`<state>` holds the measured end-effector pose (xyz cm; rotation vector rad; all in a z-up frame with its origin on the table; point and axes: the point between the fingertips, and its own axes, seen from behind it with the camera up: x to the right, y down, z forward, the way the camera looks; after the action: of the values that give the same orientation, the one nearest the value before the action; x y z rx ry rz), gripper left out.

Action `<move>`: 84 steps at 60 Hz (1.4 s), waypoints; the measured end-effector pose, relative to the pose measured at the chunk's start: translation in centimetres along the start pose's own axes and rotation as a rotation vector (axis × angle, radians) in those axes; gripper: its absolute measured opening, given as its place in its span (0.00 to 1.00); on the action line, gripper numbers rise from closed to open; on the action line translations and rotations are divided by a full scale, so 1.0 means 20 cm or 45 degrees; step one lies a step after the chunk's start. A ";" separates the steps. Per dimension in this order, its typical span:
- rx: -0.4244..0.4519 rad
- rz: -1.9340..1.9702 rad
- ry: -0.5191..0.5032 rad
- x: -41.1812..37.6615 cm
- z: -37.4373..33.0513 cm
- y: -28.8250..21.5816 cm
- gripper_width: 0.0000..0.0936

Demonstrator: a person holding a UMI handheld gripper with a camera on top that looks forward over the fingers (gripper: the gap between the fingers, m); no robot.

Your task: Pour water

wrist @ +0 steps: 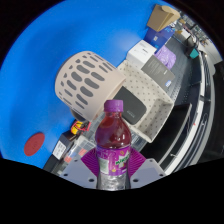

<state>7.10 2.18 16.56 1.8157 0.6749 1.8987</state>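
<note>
A plastic bottle (pixel 112 140) with a purple cap, dark red drink and a purple label stands upright between my fingers. My gripper (pixel 112 163) is shut on the bottle: both purple pads (pixel 92 160) press against its labelled sides. The bottle looks lifted above the blue table (pixel 40 70). A white perforated cup-like container (pixel 85 78) stands beyond the bottle, a little to its left. The bottle's base is hidden below the fingers.
A white box-like block (pixel 140 85) lies just right of the perforated container. A purple box (pixel 165 60) and a cardboard box (pixel 163 17) sit further back. A red round patch (pixel 35 144) and small bottles (pixel 75 128) lie left of the fingers.
</note>
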 end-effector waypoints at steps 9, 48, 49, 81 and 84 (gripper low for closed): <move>0.001 0.033 -0.010 -0.02 -0.01 0.00 0.35; -0.116 2.421 -0.170 -0.15 -0.06 0.55 0.36; -0.128 2.485 -0.179 -0.18 -0.07 0.51 0.36; -0.016 2.842 -0.208 -0.50 -0.05 0.35 0.36; -0.017 2.833 -0.206 -0.49 -0.07 0.35 0.40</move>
<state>6.47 -9.42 12.97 2.6540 -2.3999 2.1762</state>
